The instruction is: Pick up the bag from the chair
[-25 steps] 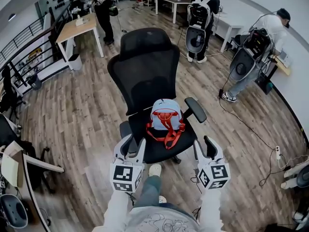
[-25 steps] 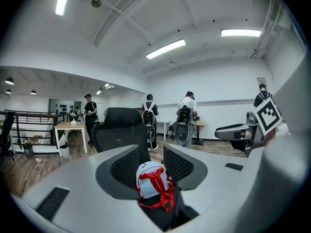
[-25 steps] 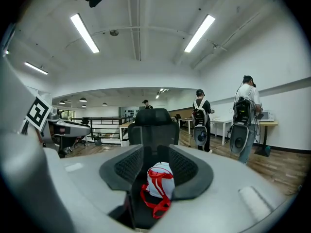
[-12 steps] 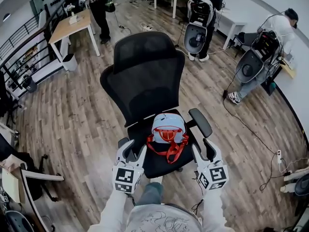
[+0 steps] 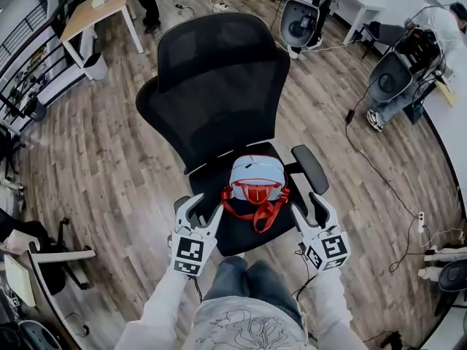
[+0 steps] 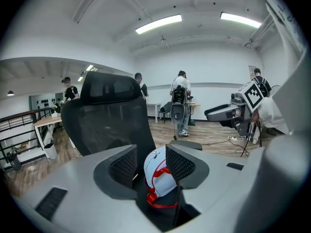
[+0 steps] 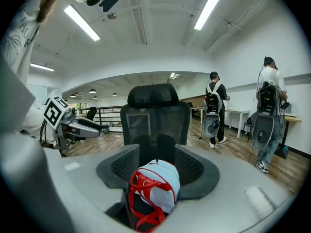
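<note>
right tool jaws just opened wider; bag between, untouched

An open office workspace: a mesh office chair just ahead of the left gripper, desks farther beyond, wood-plank floor below, strip lights overhead.

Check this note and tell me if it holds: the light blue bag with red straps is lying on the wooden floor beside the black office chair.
One thing is wrong. The bag is not on the wooden floor: it sits on the seat of the black office chair, as the head view shows. The rest stands: it is light blue with red straps.
</note>
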`<state>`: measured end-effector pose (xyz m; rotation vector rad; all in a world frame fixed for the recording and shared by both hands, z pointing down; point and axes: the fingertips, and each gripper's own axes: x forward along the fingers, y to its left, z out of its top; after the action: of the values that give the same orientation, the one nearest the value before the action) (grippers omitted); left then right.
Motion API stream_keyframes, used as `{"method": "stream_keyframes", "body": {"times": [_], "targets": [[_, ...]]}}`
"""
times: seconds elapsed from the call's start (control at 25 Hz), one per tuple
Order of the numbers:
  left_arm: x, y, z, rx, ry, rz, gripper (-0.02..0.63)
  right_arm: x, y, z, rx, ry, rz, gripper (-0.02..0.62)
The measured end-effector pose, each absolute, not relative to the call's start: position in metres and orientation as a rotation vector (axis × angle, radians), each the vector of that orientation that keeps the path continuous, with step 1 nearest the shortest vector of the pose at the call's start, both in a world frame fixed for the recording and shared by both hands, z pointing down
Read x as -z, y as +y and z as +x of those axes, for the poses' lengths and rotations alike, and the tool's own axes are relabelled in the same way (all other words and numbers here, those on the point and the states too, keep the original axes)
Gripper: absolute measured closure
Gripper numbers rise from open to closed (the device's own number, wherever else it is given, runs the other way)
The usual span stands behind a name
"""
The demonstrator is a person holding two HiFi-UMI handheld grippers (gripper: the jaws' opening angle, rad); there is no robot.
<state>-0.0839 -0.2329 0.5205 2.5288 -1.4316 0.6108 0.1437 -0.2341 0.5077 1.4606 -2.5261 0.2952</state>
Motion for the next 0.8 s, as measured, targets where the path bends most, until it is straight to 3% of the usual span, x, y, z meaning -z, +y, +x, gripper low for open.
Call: {"method": "stream_keyframes", "body": {"times": [0.8], "targets": [[-0.642, -0.295, -0.052, -0.868, -1.186, 2.52, 0.392, -0.64, -0.303, 0.148, -0.331, -2.459, 1.08, 0.371]]}}
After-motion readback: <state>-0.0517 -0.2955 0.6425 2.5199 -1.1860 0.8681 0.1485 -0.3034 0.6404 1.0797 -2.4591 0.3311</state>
